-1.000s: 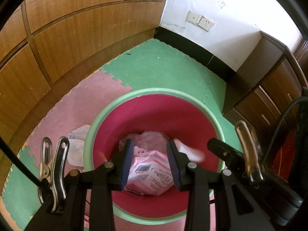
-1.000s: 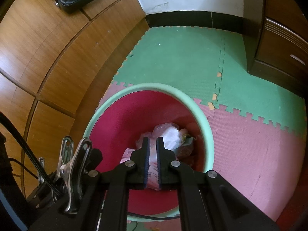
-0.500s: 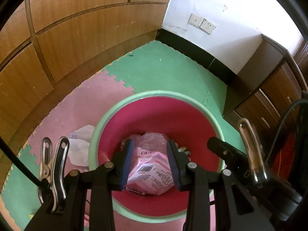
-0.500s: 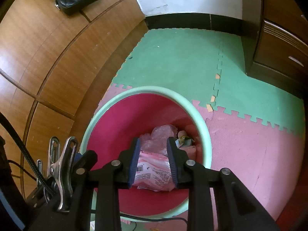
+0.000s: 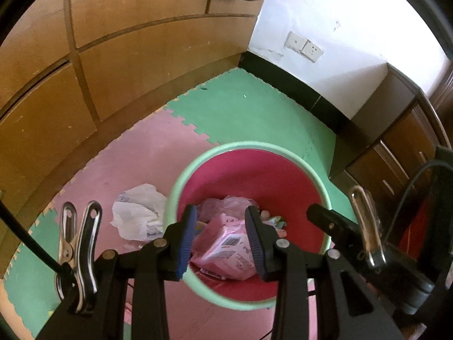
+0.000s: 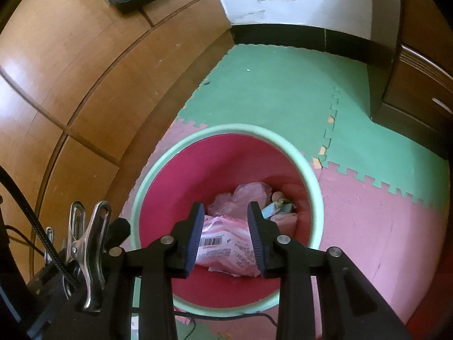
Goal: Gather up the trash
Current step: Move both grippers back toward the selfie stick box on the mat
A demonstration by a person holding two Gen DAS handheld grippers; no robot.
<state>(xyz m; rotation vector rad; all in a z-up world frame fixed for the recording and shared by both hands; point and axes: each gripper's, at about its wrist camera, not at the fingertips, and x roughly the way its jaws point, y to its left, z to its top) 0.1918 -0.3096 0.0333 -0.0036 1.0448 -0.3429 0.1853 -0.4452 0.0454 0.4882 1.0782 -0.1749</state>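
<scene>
Floor mat (image 5: 158, 155): you work over pink and green foam tiles, with wood panelling beside them.
Bin (image 6: 158, 175): the red bin with the pale green rim stands on the mat below both your tools; a pink packet (image 6: 226, 249), clear plastic and small scraps already lie at its bottom.
White bag (image 5: 138, 215): this crumpled plastic bag is the trash left out, lying on the pink tile just beside the bin's rim, to the left in the left wrist view.
How it will handle: probably very light, soft and slippery; it should crush flat and may slide off the pads, so pinch a bunched fold near its middle, not a loose edge.
Left gripper (image 5: 220, 238): jaws apart, nothing between them, above the bin.
Right gripper (image 6: 225, 238): jaws have just been opening; they stand apart and empty over the bin.
</scene>
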